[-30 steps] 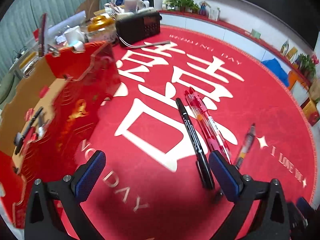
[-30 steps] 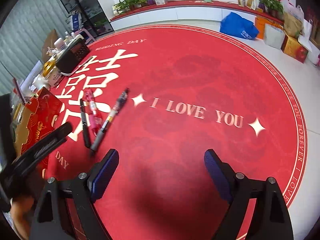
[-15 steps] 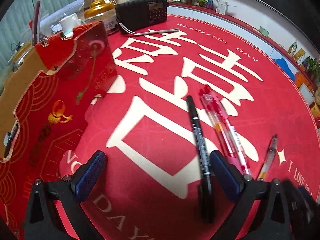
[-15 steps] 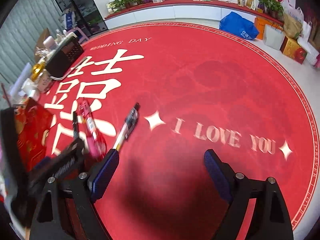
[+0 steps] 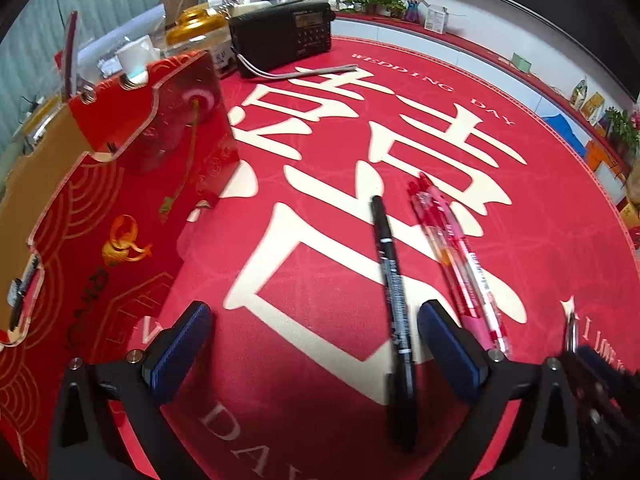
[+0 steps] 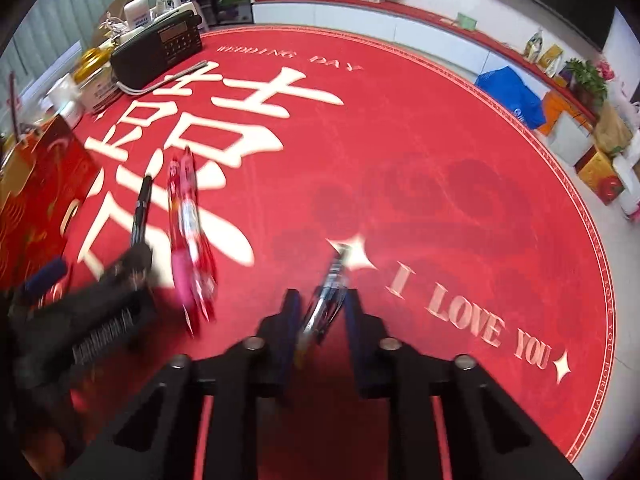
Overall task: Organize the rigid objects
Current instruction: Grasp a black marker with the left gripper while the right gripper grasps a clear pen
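A black marker [image 5: 394,300] lies on the red mat, its near end between my left gripper's [image 5: 316,344] open blue pads. Two red pens [image 5: 460,260] lie just right of it. In the right wrist view the marker [image 6: 140,210] and red pens [image 6: 188,232] lie to the left. My right gripper [image 6: 320,312] has its pads narrowed around a dark clear-barrelled pen [image 6: 326,300]; blur hides whether they touch it. The left gripper's body [image 6: 92,312] shows at the left. A red gift box [image 5: 100,208] stands open at the left.
A black radio [image 5: 284,36] with a grey cord, a gold jar [image 5: 196,26], cups and papers crowd the mat's far left edge. Beyond the round red mat [image 6: 440,160] are a blue bag [image 6: 512,96], boxes and plants along a white ledge.
My right gripper swung left over the dark pen and its pads closed in from wide open. My left gripper moved forward and lower, so the black marker lies between its pads.
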`<action>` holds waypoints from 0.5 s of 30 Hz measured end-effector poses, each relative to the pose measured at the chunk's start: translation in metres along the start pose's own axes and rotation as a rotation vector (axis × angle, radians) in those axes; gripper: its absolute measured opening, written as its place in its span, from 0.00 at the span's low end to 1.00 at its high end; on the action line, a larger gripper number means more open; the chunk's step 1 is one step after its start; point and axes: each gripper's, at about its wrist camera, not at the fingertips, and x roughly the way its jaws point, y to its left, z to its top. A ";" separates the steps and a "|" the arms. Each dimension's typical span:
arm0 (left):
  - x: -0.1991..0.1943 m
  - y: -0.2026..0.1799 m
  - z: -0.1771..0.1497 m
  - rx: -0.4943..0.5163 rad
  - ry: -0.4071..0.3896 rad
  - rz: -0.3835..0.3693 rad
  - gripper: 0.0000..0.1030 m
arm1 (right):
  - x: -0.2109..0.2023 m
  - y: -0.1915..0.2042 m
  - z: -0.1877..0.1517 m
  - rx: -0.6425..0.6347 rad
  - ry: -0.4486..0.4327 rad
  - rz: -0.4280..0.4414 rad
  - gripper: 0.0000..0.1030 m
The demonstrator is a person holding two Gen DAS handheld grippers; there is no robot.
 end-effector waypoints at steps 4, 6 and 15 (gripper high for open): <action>0.001 -0.013 -0.001 0.020 -0.022 -0.024 1.00 | -0.007 -0.019 -0.014 -0.029 0.000 0.003 0.17; 0.002 -0.017 -0.001 0.010 -0.046 -0.038 1.00 | -0.007 -0.018 -0.015 -0.052 -0.003 0.003 0.17; 0.003 -0.024 -0.002 -0.011 -0.070 -0.029 1.00 | -0.009 -0.016 -0.019 -0.081 -0.032 -0.006 0.17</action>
